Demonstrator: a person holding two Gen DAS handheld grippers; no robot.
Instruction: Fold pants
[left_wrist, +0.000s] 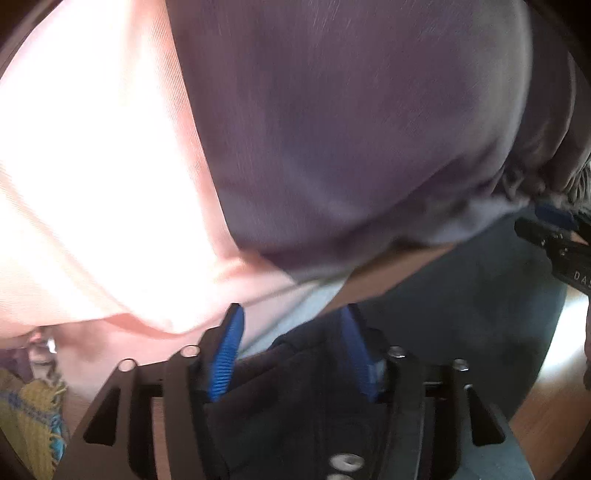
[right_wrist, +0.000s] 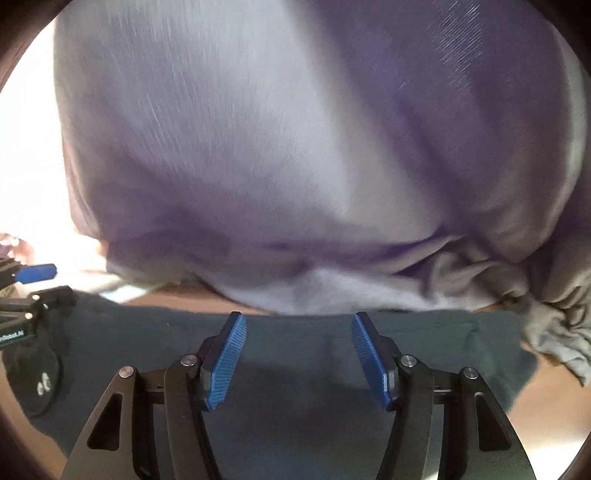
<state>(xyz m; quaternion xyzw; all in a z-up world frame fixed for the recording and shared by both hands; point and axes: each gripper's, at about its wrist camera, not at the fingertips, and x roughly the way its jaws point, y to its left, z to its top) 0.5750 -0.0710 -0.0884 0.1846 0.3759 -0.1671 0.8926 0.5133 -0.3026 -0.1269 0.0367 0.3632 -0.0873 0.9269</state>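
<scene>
Dark pants (right_wrist: 295, 354) laid flat on desk (right_wrist: 546, 417), right gripper (right_wrist: 298, 354) held half-wide above them, nothing clasped, left gripper (left_wrist: 291, 350) half-wide over dark fabric, lilac cloth (right_wrist: 280, 155) behind.

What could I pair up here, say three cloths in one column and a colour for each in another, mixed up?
Things:
1. big cloth filling the upper part of the right wrist view
2. flat garment lying under the right gripper
3. fabric at the left of the left wrist view

Colours:
A. pale pink
B. lavender purple
C. dark blue-grey

Pairs: 1-B, 2-C, 3-A
</scene>
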